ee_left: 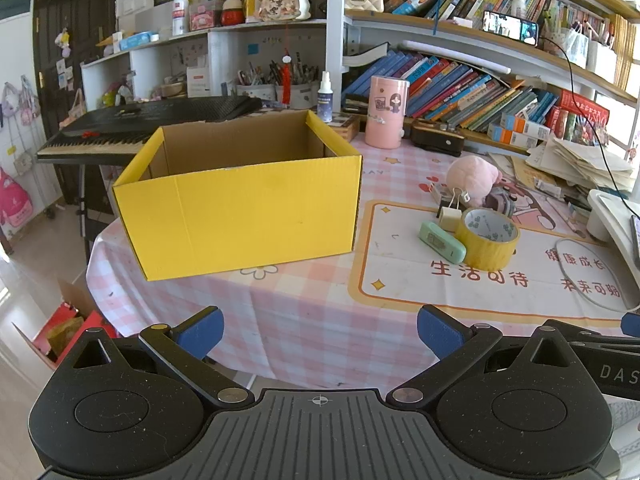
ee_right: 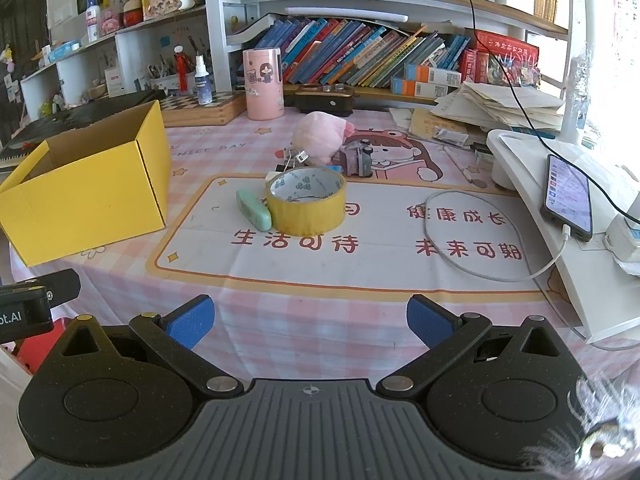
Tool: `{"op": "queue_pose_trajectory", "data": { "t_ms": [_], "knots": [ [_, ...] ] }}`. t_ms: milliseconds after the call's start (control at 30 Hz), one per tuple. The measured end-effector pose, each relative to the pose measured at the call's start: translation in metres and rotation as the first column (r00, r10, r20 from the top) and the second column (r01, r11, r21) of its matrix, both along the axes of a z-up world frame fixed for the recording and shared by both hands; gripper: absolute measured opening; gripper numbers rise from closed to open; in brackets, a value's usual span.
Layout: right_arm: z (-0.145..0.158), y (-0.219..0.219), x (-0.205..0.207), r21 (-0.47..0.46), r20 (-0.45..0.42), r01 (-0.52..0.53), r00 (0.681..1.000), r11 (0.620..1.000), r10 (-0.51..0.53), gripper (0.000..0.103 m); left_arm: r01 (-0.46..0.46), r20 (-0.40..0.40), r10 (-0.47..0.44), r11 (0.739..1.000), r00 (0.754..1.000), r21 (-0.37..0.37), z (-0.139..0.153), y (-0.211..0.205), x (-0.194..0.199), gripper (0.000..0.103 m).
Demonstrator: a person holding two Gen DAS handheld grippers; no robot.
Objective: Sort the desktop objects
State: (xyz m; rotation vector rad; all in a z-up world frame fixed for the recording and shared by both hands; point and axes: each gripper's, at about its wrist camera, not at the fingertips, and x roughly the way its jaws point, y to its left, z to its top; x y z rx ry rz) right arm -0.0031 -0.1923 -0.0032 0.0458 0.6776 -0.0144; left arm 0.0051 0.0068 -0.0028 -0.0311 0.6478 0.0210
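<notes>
An open yellow cardboard box [ee_left: 240,208] stands on the pink checked table, its inside hidden; it also shows at the left in the right wrist view [ee_right: 86,192]. To its right lie a yellow tape roll [ee_left: 488,240] [ee_right: 306,200], a mint green case [ee_left: 442,242] [ee_right: 254,210], a binder clip [ee_left: 452,210], a pink plush toy [ee_left: 474,180] [ee_right: 320,138] and a small grey toy [ee_right: 358,160]. My left gripper [ee_left: 320,330] is open and empty near the table's front edge, facing the box. My right gripper [ee_right: 310,320] is open and empty, facing the tape roll.
A pink canister [ee_left: 386,112], spray bottle [ee_left: 325,98], keyboard [ee_left: 132,128] and bookshelves stand behind. A white stand [ee_right: 560,216] with a charging phone [ee_right: 568,196] and white cable [ee_right: 480,256] is at the right. Stacked papers [ee_right: 500,108] lie at the back right.
</notes>
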Motion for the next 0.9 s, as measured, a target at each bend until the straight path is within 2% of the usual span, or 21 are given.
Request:
{"op": "queue_pose_trajectory", "data": {
  "t_ms": [900],
  "knots": [
    [0.0016, 0.0007, -0.0009, 0.004, -0.002, 0.008, 1.000, 1.000, -0.008, 0.103, 0.002, -0.001, -0.002, 1.000, 1.000, 0.000, 0.0013, 0.0027, 0.0005, 0.103]
  ]
}}
